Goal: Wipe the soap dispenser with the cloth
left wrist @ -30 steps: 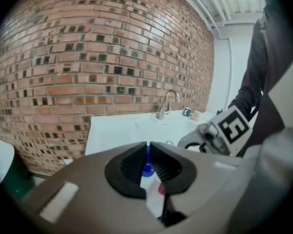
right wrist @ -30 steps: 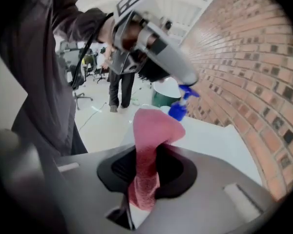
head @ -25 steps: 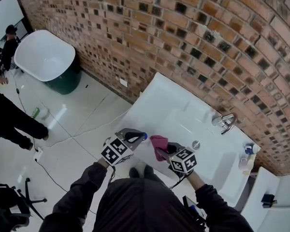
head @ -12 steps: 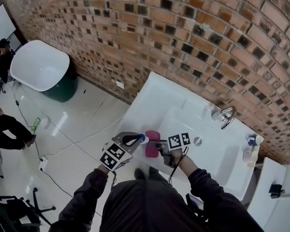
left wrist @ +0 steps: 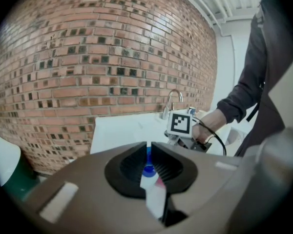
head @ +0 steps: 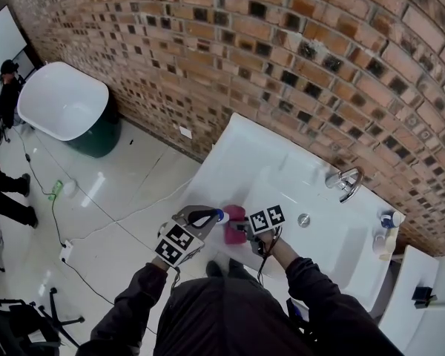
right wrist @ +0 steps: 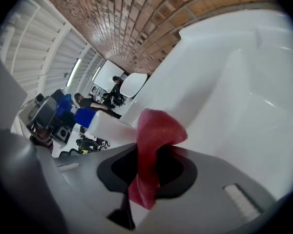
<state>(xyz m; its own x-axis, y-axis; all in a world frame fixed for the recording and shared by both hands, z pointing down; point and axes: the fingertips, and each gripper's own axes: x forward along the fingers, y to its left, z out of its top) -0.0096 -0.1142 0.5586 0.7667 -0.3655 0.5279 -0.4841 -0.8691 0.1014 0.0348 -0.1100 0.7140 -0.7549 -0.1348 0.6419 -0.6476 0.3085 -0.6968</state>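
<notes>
Red cloth (right wrist: 155,135), clamped in the right claw (right wrist: 150,162), sits just beside the dispenser (left wrist: 154,195) gripped at the sink's (head: 274,165) near edge by the left claw (left wrist: 148,152), jaws starting to part; wiping appears under way, not finished.

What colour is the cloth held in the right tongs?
Dark pink, almost red. The cloth shows best in the right gripper view.

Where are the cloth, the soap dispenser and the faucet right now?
cloth (right wrist: 154,130), right gripper view, on its red folded upper part.
soap dispenser (left wrist: 154,195), left gripper view, on its white body below the blue top.
faucet (head: 345,183), head view, on its chrome body.
</notes>
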